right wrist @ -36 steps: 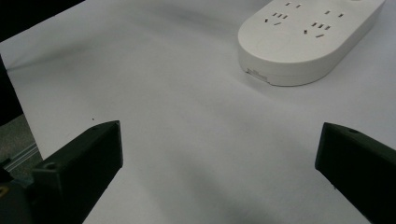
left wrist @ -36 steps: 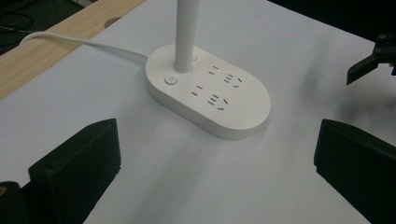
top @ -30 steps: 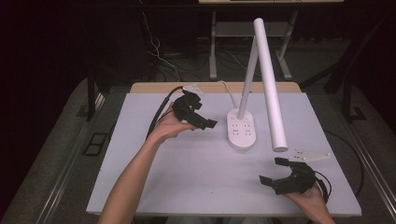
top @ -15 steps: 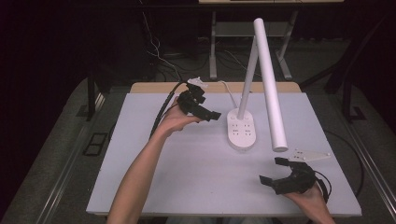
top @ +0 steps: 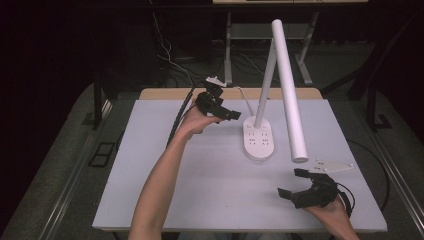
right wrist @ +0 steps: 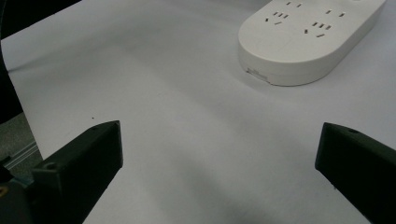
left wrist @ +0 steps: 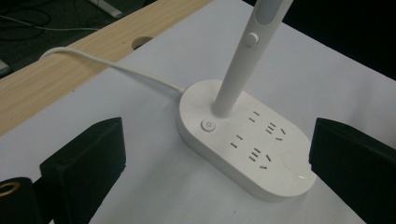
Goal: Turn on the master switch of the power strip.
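Left tongs point(top: 220, 107) have moved in beside lamp base point(top: 259, 141), jaws wide, empty (we're likely going for its power button point(left wrist: 208, 125)); right tongs point(top: 300, 184) stay open, idle.

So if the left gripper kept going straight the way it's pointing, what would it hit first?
Most likely the lamp base: the left gripper, jaws open, aims down at it, roughly at the power button end. Depth is hard to judge.
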### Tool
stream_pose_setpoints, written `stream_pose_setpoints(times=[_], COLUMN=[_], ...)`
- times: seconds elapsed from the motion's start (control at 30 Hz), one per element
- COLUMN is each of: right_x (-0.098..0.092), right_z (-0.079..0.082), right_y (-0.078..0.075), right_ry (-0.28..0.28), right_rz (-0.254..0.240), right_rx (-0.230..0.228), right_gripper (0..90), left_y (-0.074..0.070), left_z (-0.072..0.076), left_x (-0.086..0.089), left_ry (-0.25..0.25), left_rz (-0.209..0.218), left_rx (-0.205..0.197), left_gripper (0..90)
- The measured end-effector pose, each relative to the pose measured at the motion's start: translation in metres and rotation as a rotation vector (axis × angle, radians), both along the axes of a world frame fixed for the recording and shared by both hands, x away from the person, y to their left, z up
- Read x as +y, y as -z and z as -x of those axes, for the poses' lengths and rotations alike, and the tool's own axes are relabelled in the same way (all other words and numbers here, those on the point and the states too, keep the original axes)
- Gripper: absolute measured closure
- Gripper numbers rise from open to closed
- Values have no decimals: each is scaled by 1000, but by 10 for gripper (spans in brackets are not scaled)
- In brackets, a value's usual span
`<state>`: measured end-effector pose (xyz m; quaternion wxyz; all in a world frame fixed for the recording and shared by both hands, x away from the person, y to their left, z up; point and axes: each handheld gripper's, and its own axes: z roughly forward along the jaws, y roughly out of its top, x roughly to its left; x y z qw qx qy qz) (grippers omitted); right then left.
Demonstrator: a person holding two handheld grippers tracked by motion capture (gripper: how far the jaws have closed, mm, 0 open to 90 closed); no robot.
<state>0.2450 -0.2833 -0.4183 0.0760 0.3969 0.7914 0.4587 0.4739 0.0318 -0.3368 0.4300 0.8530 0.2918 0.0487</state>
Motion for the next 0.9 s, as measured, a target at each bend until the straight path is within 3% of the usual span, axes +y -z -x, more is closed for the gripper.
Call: stream_pose_setpoints(times=[0.4, 0.67, 0.9], right_x=[0, 0, 0], right_z=[0, 0, 0], right_y=[0, 0, -1], right_ry=[-2, -8, -11], right_rz=[-2, -5, -4], right_rx=[4, 4, 1], right_gripper=[3, 3, 3], left_y=[14, 29, 39], left_z=[-12, -17, -18], left_x=[-9, -17, -23], left_ry=[-46, -73, -80], left_rz=[42, 91, 120], left_rx=[61, 109, 128], left_gripper=[44, 53, 129])
